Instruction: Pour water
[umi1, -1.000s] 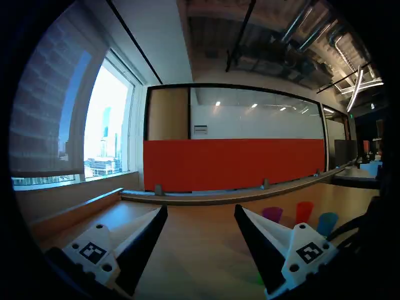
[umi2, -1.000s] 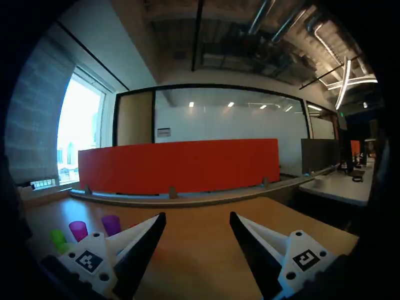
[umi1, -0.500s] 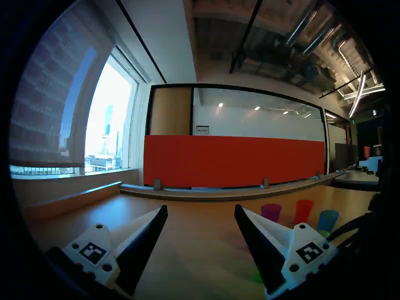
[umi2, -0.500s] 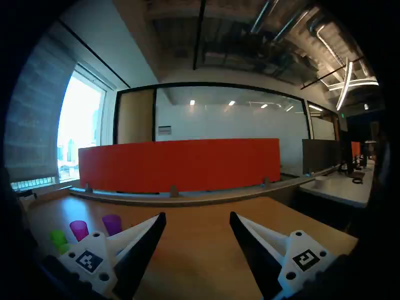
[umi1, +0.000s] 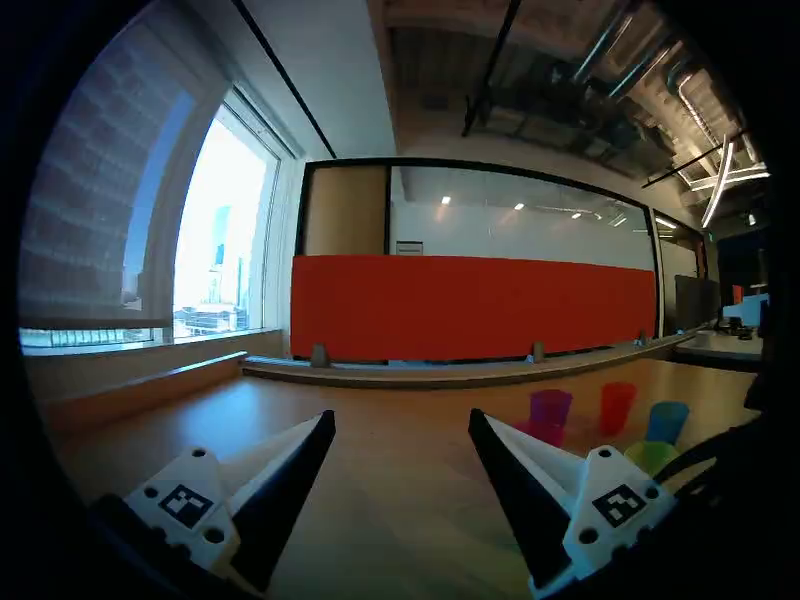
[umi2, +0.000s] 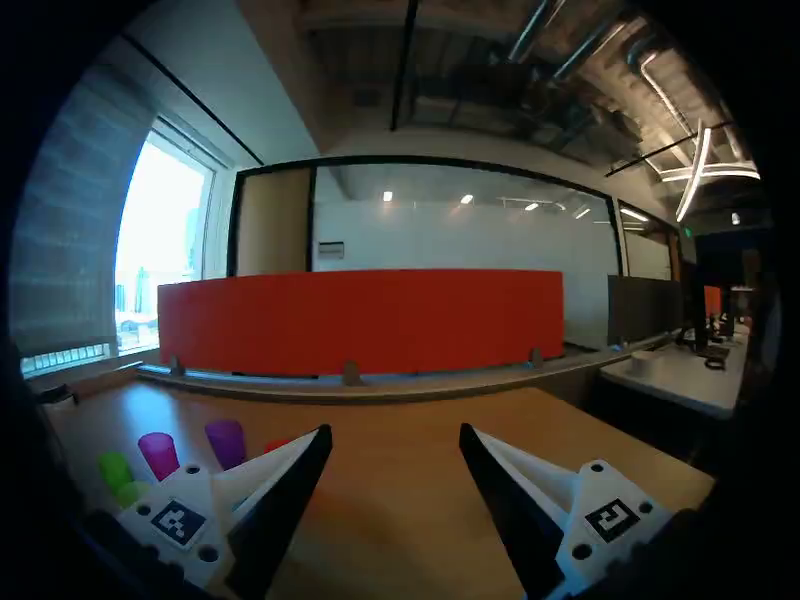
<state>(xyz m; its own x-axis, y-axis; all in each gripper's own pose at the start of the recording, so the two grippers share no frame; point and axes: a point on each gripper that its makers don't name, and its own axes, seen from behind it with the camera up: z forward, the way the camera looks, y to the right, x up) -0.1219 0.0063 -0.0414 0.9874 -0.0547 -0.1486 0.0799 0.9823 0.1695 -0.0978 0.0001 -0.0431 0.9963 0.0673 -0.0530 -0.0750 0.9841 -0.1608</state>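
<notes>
Left gripper (umi1: 400, 412): the two white, black-edged fingers stood wide apart with nothing between them, poised over the light brown wooden tabletop (umi1: 400, 520).

In the left gripper view, the task's things were a cluster of small translucent cups. They stood on the tabletop ahead and to the right of the right-hand finger.
- purple plastic cup (umi1: 550, 407), nearest that finger's tip
- red plastic cup (umi1: 616, 405), just beside it
- blue plastic cup (umi1: 667, 421), farthest right
- yellow-green plastic cup (umi1: 650, 456), closest to the camera and partly cut off by the finger

All were upright and close together, and no finger touched any of them. Their contents could not be judged.

Right gripper (umi2: 395, 428): fingers parted in the same way and empty, over the same tabletop.

In the right gripper view, cups stood to the left of the left-hand finger.
- purple plastic cup (umi2: 226, 441)
- magenta plastic cup (umi2: 158, 454)
- green plastic cup (umi2: 115, 468), farthest left
- a sliver of red (umi2: 278, 445), just behind the fingertip and too hidden to identify

Surroundings: a long orange divider panel (umi1: 470, 305) ran along the far edge of the tabletop. A bright window (umi1: 215, 265) was on the left.
</notes>
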